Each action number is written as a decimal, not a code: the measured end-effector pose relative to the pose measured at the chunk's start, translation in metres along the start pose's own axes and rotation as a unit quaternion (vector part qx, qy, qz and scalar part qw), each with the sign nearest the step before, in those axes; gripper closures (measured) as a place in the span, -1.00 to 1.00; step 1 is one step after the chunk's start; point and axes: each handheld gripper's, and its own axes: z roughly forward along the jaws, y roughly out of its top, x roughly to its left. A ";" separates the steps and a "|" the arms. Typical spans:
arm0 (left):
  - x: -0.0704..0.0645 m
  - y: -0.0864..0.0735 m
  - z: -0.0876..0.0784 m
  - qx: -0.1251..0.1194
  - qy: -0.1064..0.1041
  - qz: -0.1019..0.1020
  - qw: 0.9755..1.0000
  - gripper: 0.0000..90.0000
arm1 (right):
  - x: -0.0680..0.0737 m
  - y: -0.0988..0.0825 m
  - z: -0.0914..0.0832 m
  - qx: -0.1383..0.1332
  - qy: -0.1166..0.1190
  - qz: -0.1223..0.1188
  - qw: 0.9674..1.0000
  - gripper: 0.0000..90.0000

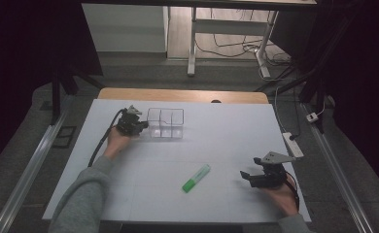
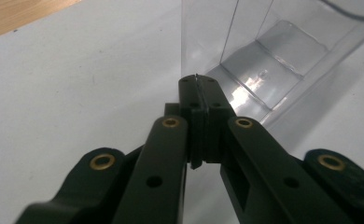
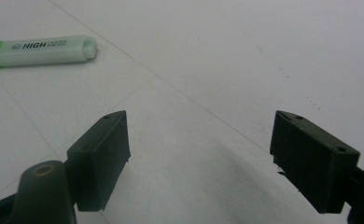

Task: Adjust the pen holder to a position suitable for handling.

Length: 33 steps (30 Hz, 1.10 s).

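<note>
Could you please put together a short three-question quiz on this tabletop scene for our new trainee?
1. True or false: the right gripper has its jaws closed.
2. What does the left gripper clamp: A) the highlighter, B) a wall of the clear organizer, C) nothing?
3. What colour is the highlighter?

Key
1. False; they stand open with nothing between them.
2. B.
3. Green, with a paler cap.
</note>
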 end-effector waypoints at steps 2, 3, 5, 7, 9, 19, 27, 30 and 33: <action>-0.001 0.002 0.002 0.000 -0.002 0.001 1.000 0.97 | 0.000 0.000 0.000 -0.001 -0.002 0.000 1.000 -0.55; -0.002 0.002 0.002 0.000 -0.003 0.001 1.000 0.97 | 0.000 0.000 0.000 -0.003 -0.002 0.000 1.000 -0.55; -0.004 0.003 0.004 0.001 -0.004 0.002 1.000 0.97 | 0.000 0.000 -0.001 -0.004 -0.001 0.000 1.000 -0.55; -0.006 0.005 0.006 0.001 -0.006 0.003 1.000 0.97 | 0.000 0.000 -0.001 -0.004 -0.001 0.000 1.000 -0.55; -0.009 0.006 0.009 0.003 -0.008 0.006 1.000 0.97 | 0.000 0.000 -0.001 -0.003 -0.002 0.000 1.000 -0.55; -0.017 0.012 0.018 0.002 -0.005 0.009 1.000 0.97 | 0.000 0.000 -0.001 0.000 -0.002 -0.002 1.000 -0.54; -0.023 0.018 0.025 0.001 -0.015 0.011 1.000 0.97 | 0.000 0.000 -0.001 0.003 0.001 -0.003 1.000 -0.54; -0.026 0.019 0.027 0.005 -0.017 0.012 1.000 0.97 | 0.001 0.001 -0.001 -0.003 0.006 -0.005 1.000 -0.54; -0.029 0.020 0.030 0.008 -0.020 0.017 1.000 0.97 | 0.001 0.001 -0.001 -0.002 0.011 -0.006 1.000 -0.54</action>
